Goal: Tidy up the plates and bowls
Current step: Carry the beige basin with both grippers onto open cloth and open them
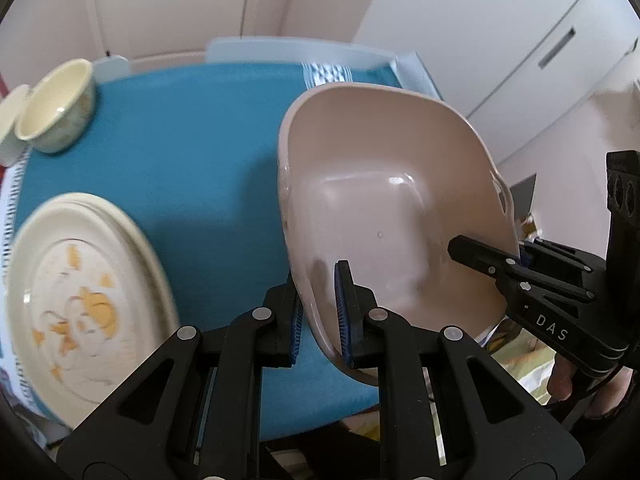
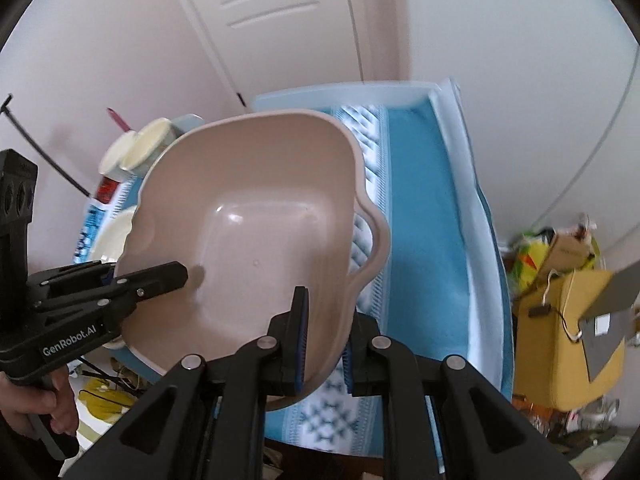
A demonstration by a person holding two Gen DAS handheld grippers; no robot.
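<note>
A large pink square bowl with wavy handles is held in the air above the blue-clothed table, tilted. My left gripper is shut on its near rim. My right gripper is shut on the opposite rim of the pink bowl. The right gripper also shows at the right of the left wrist view, and the left gripper at the left of the right wrist view. A stack of cream plates with an orange pattern lies at the table's left. A small cream bowl stands at the far left.
A second small cream cup sits beside the small bowl. White boards edge the table's far side. A white door and walls stand behind. Yellow bags and boxes clutter the floor at the right.
</note>
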